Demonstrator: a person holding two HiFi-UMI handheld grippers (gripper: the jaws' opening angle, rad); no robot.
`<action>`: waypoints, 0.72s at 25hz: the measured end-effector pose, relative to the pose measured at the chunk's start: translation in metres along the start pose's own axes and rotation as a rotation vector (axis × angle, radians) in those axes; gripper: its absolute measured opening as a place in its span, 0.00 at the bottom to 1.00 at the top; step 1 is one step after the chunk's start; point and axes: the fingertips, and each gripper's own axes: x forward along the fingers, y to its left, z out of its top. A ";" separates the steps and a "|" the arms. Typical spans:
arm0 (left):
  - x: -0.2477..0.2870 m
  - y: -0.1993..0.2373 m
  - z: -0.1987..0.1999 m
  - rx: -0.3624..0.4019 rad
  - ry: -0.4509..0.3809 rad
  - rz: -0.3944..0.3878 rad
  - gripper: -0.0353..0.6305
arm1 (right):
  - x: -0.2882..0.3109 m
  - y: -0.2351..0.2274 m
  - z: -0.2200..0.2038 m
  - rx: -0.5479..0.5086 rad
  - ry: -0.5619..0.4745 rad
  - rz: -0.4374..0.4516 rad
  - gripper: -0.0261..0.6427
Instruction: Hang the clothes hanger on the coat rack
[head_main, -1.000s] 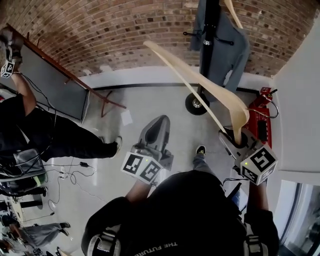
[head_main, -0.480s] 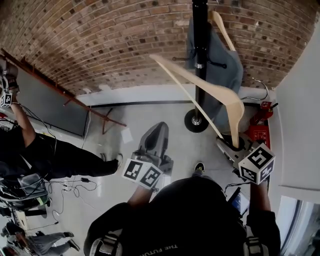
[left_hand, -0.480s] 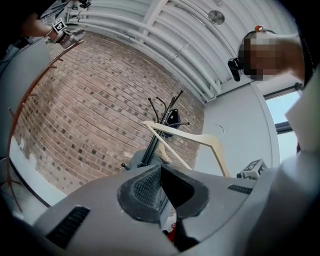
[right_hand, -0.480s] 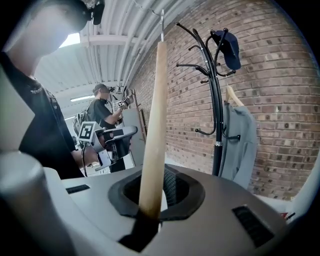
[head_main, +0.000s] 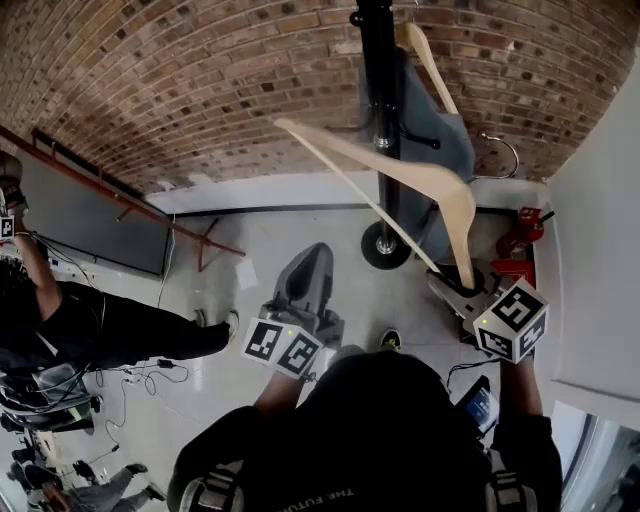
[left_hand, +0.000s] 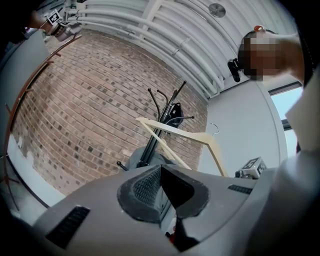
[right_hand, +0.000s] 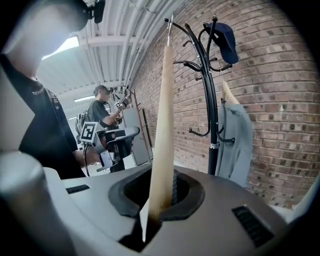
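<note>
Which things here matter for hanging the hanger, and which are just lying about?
Job: wooden hanger, right gripper shut on it, coat rack.
Lying about: grey jacket and cap on the rack, leaning board, floor cables, empty left gripper.

Brick wall (head_main: 200, 80), pale floor (head_main: 300, 225), white side wall (head_main: 600, 250), ceiling pipes (left_hand: 150, 25)

Cream hanger (head_main: 335, 147) — black coat rack (head_main: 375, 60)

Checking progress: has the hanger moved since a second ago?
Yes. The hanger, in the right gripper, has come closer to the coat rack.
</note>
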 end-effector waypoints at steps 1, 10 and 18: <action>0.002 0.002 -0.001 -0.004 0.001 0.005 0.08 | 0.001 -0.003 0.002 -0.004 0.001 0.002 0.11; 0.016 0.027 0.006 -0.009 -0.008 0.060 0.08 | 0.018 -0.033 0.037 -0.074 -0.008 0.013 0.11; 0.059 0.063 0.021 -0.013 -0.015 0.027 0.08 | 0.047 -0.056 0.065 -0.107 -0.018 0.006 0.11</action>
